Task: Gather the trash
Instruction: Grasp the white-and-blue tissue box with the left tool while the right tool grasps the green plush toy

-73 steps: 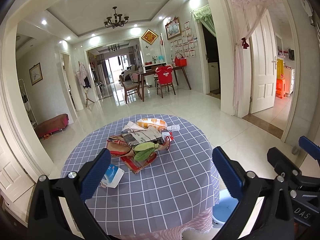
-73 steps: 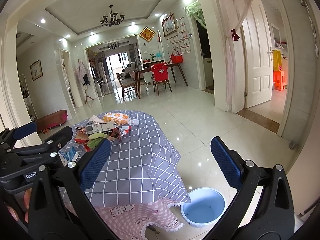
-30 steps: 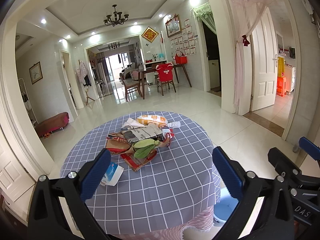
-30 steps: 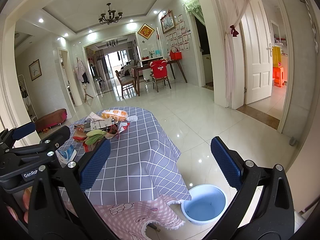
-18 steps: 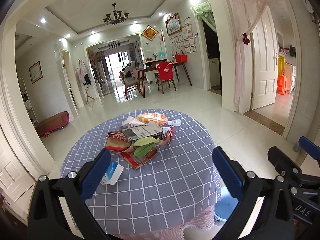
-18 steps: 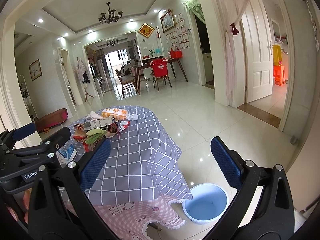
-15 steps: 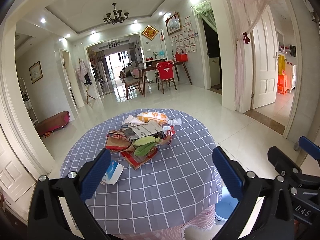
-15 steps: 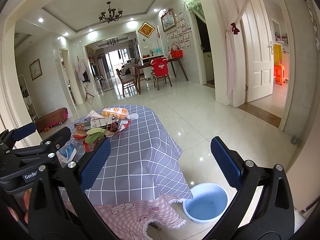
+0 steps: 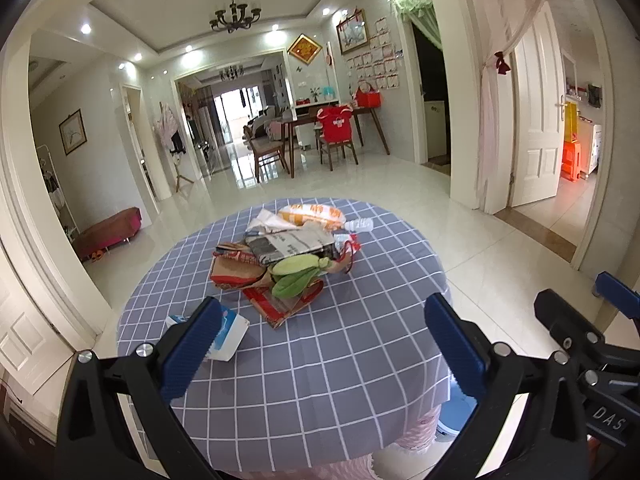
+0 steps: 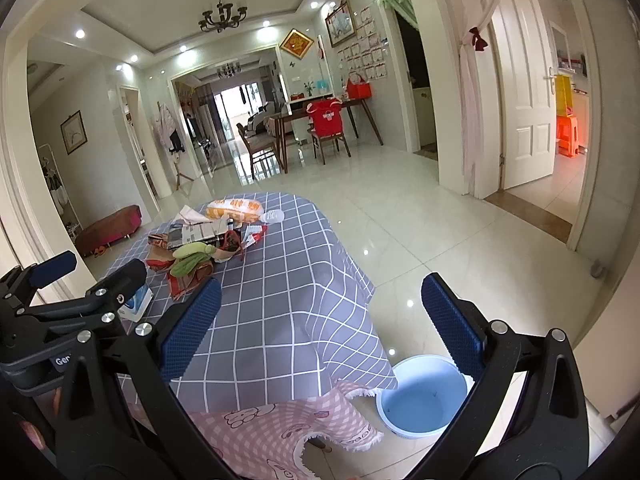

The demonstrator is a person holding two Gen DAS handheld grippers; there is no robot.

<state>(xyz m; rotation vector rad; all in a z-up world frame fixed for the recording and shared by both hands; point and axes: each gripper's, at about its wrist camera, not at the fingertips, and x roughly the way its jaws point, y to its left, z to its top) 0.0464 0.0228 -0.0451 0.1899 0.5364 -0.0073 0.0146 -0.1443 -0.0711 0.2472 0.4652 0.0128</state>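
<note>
Blue-padded jaws on our left gripper (image 9: 320, 340) stand spread wide with nothing between them, hovering above the near part of a round tabletop covered in a grey cloth with white grid lines (image 9: 328, 364). Our right gripper (image 10: 320, 328) is likewise spread and empty, held off the tabletop's right edge, where the cloth hangs down over a pink patterned underlayer (image 10: 280, 420). Just behind the left gripper's left pad lies a small white and blue carton (image 9: 230, 334), flat on the cloth. Further in, near the middle of the tabletop, sits a heap of trash (image 9: 280, 260): red and brown crumpled wrappers, a grey printed newspaper sheet, and green leafy husks on top. At the far side of the heap we see an orange and white snack bag (image 9: 314, 214) and, beside it, a clear plastic bottle lying on its side (image 9: 360, 225). On the tiled floor below the right gripper stands a light blue round plastic basin (image 10: 424, 404), well apart from the heap.
</note>
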